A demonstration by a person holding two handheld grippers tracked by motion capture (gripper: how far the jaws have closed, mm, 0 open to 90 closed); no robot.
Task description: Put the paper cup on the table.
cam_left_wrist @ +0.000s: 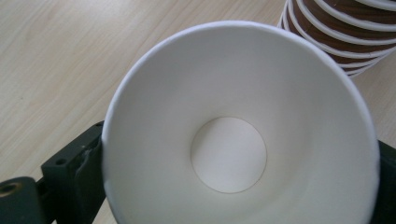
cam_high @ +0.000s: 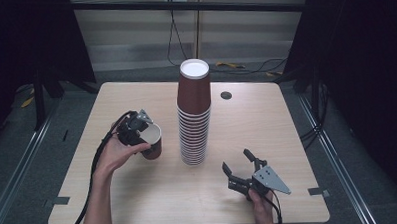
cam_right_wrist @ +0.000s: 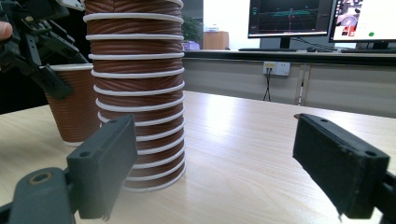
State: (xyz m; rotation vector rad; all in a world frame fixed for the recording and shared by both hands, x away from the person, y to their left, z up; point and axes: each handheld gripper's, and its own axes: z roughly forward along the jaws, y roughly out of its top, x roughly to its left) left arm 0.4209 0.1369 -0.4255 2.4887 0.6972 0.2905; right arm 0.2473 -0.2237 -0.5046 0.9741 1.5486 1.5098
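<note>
A single brown ribbed paper cup stood upright on the pale wooden worktop, just left of a tall stack of upturned brown paper cups. The left gripper straddled its rim, jaws around the cup — whether pressing, I couldn't tell. The right gripper rested apart, jaws wide — nothing between them.

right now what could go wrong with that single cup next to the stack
1. The left gripper is at the rim of the single cup, which stands upright on the table. Whether the pads still press on it is unclear, so lifting away could drag or tip it.
2. The cup stands close to the tall cup stack; a sideways swing might knock the stack over.
3. The open right gripper waits near the stack's base and could bump it.
</note>
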